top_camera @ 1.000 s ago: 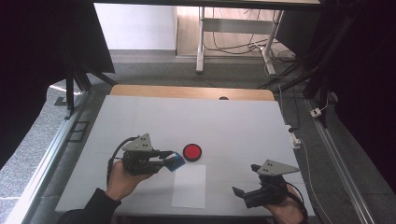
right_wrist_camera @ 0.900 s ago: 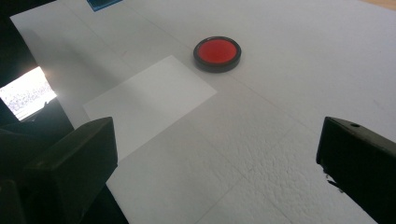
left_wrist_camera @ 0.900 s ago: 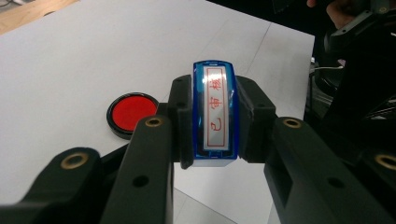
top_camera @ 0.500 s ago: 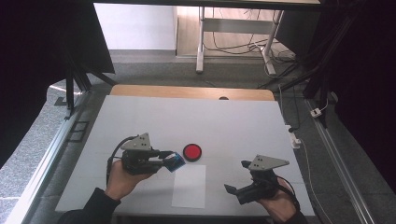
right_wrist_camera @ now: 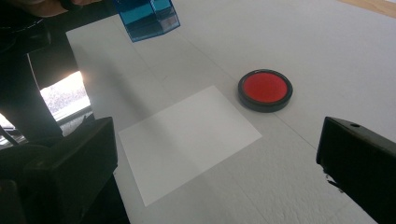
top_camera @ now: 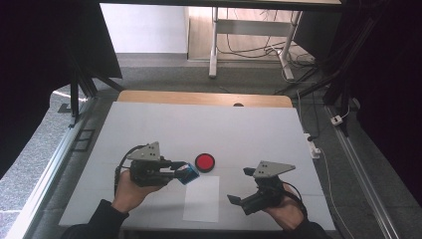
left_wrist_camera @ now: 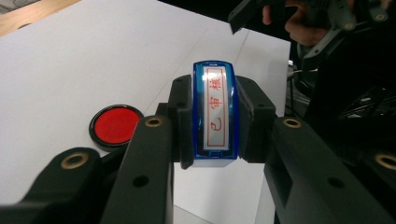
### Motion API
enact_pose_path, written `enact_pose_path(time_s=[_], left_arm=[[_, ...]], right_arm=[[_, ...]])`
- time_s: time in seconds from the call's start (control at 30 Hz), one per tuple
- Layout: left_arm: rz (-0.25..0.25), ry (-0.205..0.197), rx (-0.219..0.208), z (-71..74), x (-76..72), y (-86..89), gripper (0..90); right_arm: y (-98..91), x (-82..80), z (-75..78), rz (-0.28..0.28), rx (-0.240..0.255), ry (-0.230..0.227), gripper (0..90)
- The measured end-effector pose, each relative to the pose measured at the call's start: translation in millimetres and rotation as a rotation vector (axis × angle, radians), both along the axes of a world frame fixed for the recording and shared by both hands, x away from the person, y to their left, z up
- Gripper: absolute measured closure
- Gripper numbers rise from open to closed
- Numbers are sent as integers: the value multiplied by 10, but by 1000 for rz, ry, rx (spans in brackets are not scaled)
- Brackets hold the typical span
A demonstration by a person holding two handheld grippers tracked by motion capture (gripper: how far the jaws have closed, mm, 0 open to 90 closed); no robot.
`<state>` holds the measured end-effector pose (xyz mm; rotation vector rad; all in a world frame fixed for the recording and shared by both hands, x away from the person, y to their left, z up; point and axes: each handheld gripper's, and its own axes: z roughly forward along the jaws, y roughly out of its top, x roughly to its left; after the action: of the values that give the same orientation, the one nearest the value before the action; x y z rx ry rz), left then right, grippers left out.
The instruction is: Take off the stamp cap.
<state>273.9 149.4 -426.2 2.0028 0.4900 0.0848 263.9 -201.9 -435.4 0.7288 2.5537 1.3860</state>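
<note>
My left gripper (top_camera: 185,173) sits left of centre on the white table (top_camera: 149,124), jaws clamped on a blue stamp (top_camera: 187,174). In the left gripper view the stamp (left_wrist_camera: 215,112) stands pinched between the two pads, its white face with red characters turned toward the camera; the stamp is off the table surface. Just right of it, near but apart, lies the red ink pad (top_camera: 204,162), round with a black rim, flat on the table. Below the ink pad, toward me, is a white paper sheet (top_camera: 201,198), lying flat, its near edge close to the table's near edge. In the right gripper view the paper (right_wrist_camera: 187,137) lies just beside the ink pad (right_wrist_camera: 265,89), a narrow gap between them, with the stamp (right_wrist_camera: 147,17) hanging above the table at top left. My right gripper (top_camera: 241,186) is right of the paper, jaws spread wide, nothing between them. Far half of the table is bare, plenty of room there; a wooden strip (top_camera: 204,98) runs along the far edge. Right of my right gripper, only a little table before the edge.
</note>
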Motion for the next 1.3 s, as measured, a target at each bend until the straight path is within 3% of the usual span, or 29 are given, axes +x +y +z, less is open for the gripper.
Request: enact_pose_path(time_s=[0.2, 0.5, 0.93, 1.3], left_arm=[[-25, -6, -5, 3, -4, -25, 702], [-62, -7, -29, 7, -9, -46, 703], [-104, -16, -36, 13, -35, -88, 703], [-145, -29, -52, 16, -43, -100, 703]], right_arm=[[149, 15, -35, 26, -47, 4, 0], [316, 41, -43, 82, -46, 35, 0], [649, 80, -76, 176, -96, 28, 0], [806, 128, -108, 249, -102, 40, 14]])
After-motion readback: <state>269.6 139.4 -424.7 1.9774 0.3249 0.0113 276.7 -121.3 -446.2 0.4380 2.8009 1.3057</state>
